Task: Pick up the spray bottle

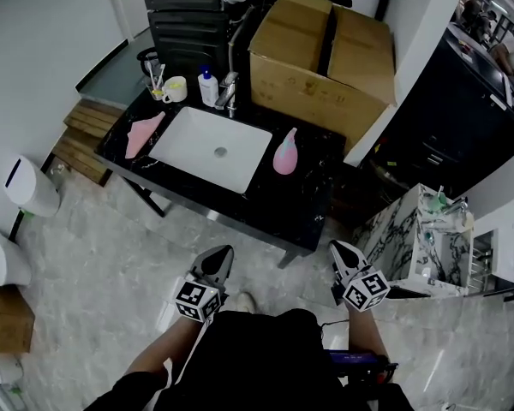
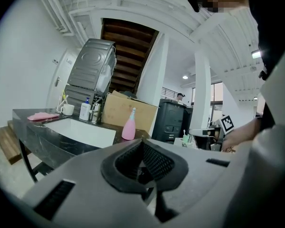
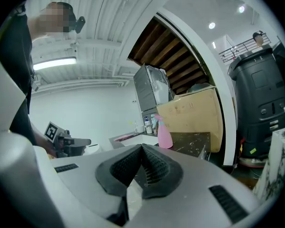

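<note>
The pink spray bottle (image 1: 284,152) stands upright on the black counter (image 1: 301,205), just right of the sink (image 1: 240,157), in front of a cardboard box (image 1: 325,58). Well short of it, over the floor, hang the left gripper (image 1: 220,258) and right gripper (image 1: 341,253) — both with jaws pressed together, gripping nothing

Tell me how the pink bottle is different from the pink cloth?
The bottle stands upright to the right of the sink; the cloth lies flat on the sink's left. The bottle is rounded and narrows to a paler top; the cloth is an uneven shape, pink all over. Both are pink and both sit on the black counter.
</note>
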